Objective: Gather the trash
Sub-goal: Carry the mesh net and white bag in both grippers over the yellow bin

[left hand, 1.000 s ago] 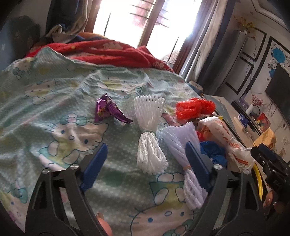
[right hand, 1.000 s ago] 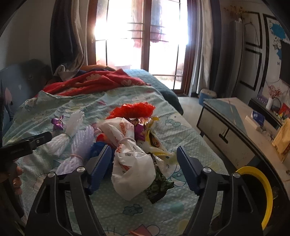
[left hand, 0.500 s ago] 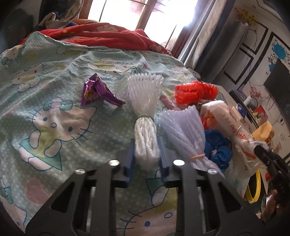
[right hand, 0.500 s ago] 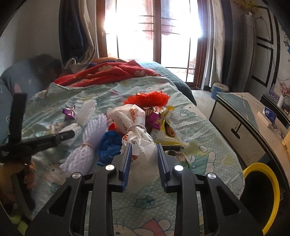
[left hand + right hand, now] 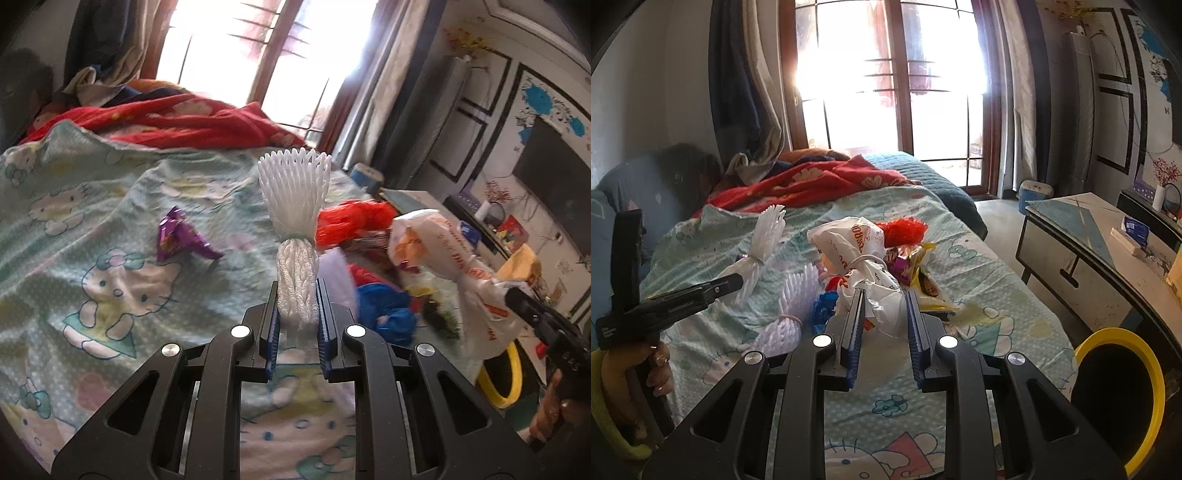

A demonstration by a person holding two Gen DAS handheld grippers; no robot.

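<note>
Presently, findings from left to right:

- Purple wrapper (image 5: 181,240) lies loose on the bed (image 5: 92,229), well apart from both grippers; uncollected.
- Left gripper (image 5: 297,314): fingers narrowed onto the lower end of a white foam net (image 5: 295,236), which stands upright, clear of the bed. Risk: foam is soft and compressible; a quick swing could let it slip out.
- Second foam net (image 5: 798,302), a blue bag (image 5: 388,310) and a red net (image 5: 351,221) remain heaped on the bed between the two grippers.
- Right gripper (image 5: 882,325): fingers closed on the lower part of a white bag (image 5: 864,266), tied at the middle. Risk: thin film may tear or pull free, and neighbouring wrappers touching it may drag along and fall.
- Yellow-rimmed bin (image 5: 1119,391) stands on the floor at far right, beside the bed. Risk: light items could miss the opening if released high.
</note>
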